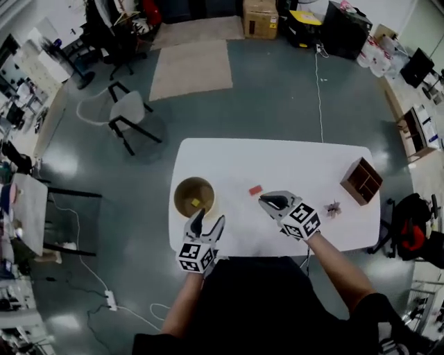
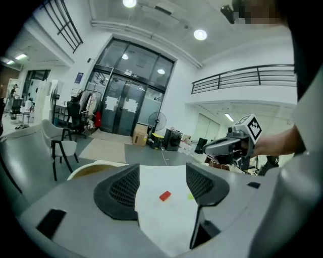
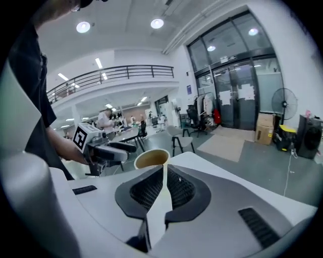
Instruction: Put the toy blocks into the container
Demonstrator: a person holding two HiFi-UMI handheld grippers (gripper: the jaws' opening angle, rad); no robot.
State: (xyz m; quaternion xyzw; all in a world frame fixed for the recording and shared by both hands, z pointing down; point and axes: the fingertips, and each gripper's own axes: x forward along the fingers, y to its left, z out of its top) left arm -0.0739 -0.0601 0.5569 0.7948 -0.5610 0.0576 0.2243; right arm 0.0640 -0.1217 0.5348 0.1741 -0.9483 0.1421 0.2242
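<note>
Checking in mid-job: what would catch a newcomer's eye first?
The round container at the white table's left end, one yellow block already inside. A red block lies loose mid-table, just ahead of the shut right gripper; the open left gripper hovers near the container.

Greenish block (image 2: pixel 190 196) half behind left tool (image 2: pixel 162 170)

No readable text anywhere. Closest thing is the black-and-white square code patterns on the left cube (image 1: pixel 196 257) of the left gripper (image 1: pixel 210 216) and the right cube (image 1: pixel 303 220) of the right gripper (image 1: pixel 263 201). These are patterns only, no letters or digits. White sheets (image 2: pixel 130 105) on the glass doors (image 2: pixel 118 121): print too small. Blue plate (image 2: pixel 81 77) at 9 o'clock of the doors: illegible. Cardboard box (image 1: pixel 260 17) at 12 o'clock of the table (image 1: pixel 277 166): nothing legible.
</note>
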